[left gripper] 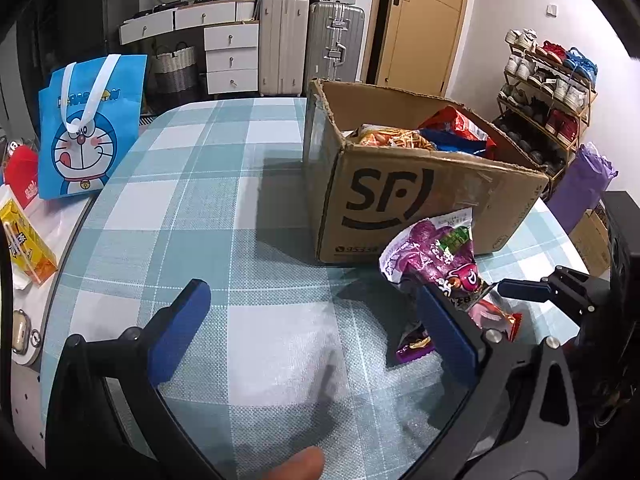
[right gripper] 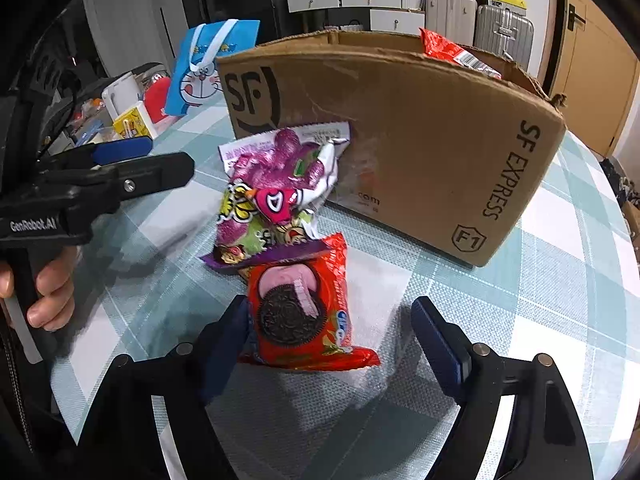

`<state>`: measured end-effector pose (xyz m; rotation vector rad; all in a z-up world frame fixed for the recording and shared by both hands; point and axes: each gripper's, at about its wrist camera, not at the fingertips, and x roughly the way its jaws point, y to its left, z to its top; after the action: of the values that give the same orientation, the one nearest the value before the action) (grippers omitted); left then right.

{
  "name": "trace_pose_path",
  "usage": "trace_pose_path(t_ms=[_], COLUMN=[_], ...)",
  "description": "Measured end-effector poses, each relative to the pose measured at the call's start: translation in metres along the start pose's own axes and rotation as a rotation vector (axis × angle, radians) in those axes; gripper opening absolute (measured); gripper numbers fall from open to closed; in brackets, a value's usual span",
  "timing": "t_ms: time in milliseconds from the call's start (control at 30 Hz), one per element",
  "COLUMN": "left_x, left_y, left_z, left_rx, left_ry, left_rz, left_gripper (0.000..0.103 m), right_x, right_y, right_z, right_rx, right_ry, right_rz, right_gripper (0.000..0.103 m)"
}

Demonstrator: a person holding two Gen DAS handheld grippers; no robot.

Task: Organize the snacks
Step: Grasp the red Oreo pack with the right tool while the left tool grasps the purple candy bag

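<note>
A brown SF cardboard box (left gripper: pixel 420 184) stands on the checked table and holds several snack bags (left gripper: pixel 424 136). A purple snack bag (right gripper: pixel 276 184) leans against the box's side (right gripper: pixel 400 140); it also shows in the left wrist view (left gripper: pixel 436 248). A red Oreo pack (right gripper: pixel 300 304) lies flat in front of it. My right gripper (right gripper: pixel 332 332) is open, its fingers either side of the Oreo pack's near end. My left gripper (left gripper: pixel 312 320) is open and empty, left of the purple bag; it also shows in the right wrist view (right gripper: pixel 148 160).
A blue Doraemon bag (left gripper: pixel 88 128) stands at the table's left edge beside a yellow box (left gripper: pixel 28 240) and a red item (left gripper: pixel 22 176). Suitcases (left gripper: pixel 312 44), drawers and a shoe rack (left gripper: pixel 548 92) stand beyond the table.
</note>
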<state>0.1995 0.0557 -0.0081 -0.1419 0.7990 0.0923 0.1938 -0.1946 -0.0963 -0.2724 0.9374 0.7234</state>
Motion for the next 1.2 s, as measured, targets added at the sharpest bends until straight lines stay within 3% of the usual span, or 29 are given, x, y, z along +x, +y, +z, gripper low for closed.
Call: trace_pose_path(t_ms=[367,633,967,1200], left_x=[-0.002,-0.005,-0.006,-0.002], left_y=[-0.004,-0.004,-0.002,-0.013], left_z=[-0.002,0.0,0.001,-0.002], left_rx=[0.009,0.008,-0.002,0.01], left_ry=[-0.004,-0.011,-0.014,0.001], left_rz=[0.001,0.002,-0.016,-0.051], left_gripper=[0.103,0.103,0.103,0.103], right_x=[-0.003,-0.013,-0.041,-0.064], right_y=[0.007,0.005,0.006,-0.032], right_z=[-0.005,-0.01,-0.014,-0.01], right_rx=[-0.062,-0.102,-0.155,-0.075], right_ry=[0.016,0.015,-0.048,-0.098], right_rz=[0.024,0.089,0.146,0.053], right_gripper=[0.072,0.047,0.046,0.046])
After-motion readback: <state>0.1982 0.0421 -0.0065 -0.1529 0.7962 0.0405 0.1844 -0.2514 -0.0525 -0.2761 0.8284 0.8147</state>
